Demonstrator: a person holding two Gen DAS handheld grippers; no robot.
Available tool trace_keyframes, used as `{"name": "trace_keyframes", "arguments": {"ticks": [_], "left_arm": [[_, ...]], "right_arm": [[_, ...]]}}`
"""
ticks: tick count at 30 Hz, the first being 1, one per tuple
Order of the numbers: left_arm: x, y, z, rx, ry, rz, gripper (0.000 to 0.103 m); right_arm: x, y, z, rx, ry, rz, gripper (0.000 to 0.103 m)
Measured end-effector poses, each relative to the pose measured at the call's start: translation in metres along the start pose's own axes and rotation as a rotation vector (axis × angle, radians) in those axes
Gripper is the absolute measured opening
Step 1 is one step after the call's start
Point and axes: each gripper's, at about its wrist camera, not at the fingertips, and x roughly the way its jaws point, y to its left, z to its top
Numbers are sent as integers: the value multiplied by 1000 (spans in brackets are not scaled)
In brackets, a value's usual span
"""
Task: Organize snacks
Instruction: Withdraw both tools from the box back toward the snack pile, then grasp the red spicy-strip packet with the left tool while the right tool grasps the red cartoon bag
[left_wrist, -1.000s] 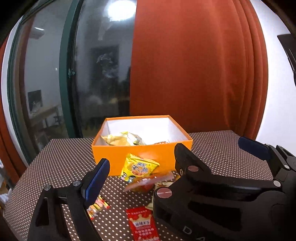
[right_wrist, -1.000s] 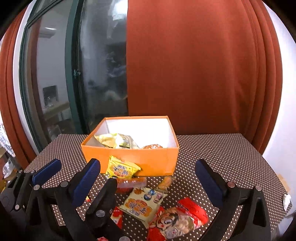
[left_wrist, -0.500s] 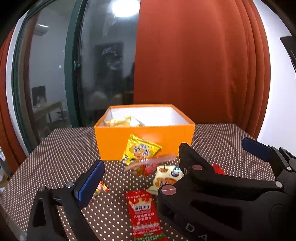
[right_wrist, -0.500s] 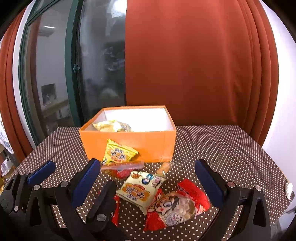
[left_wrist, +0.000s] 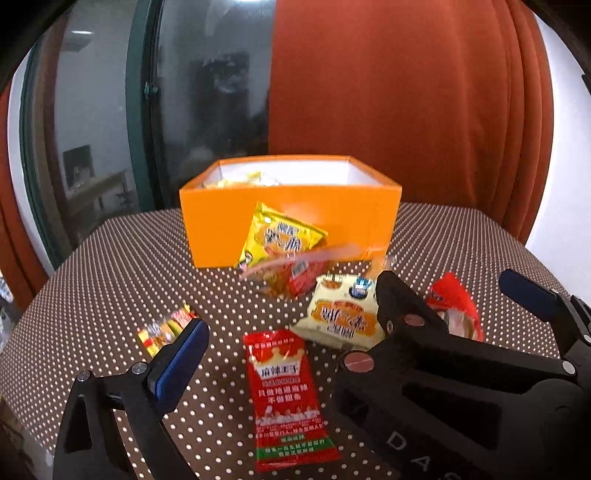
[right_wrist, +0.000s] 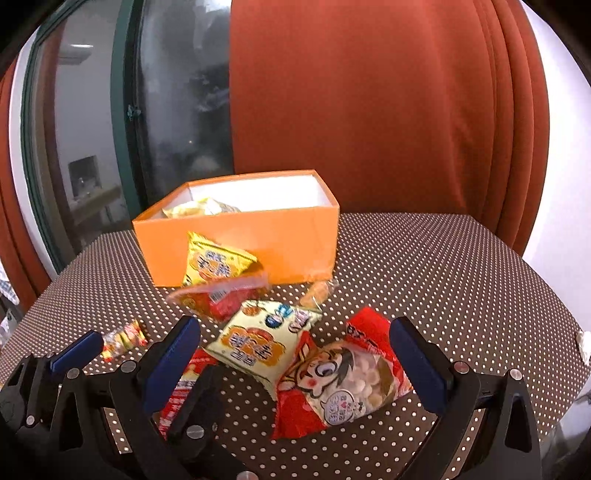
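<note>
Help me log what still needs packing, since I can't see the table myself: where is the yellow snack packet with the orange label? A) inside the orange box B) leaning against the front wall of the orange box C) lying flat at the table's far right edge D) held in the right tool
B: the yellow snack packet stands tilted on the table against the outer front wall of the orange box, and the right tool is open and holds nothing.

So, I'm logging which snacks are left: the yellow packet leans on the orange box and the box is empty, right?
Not empty. The right wrist view shows a yellowish packet already inside the orange box. The yellow packet does lean on its front wall.
</note>
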Motion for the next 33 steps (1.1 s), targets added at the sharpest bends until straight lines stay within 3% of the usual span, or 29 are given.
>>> {"name": "trace_keyframes", "arguments": {"ticks": [10,18,26,33], "left_arm": [[33,3,-19,-34,131,-37,87],[58,7,-30,-53,255,-48,63],[66,-2,-31,-16,246,-2,46],[70,-17,-32,13,239,0,43]], "right_arm": [[25,-5,-20,21,71,-8,103],[42,-8,-29,22,129,-18,103],[56,-14,-33,27,169,-21,103],[66,-24,-33,38,201,-30,103]]}}
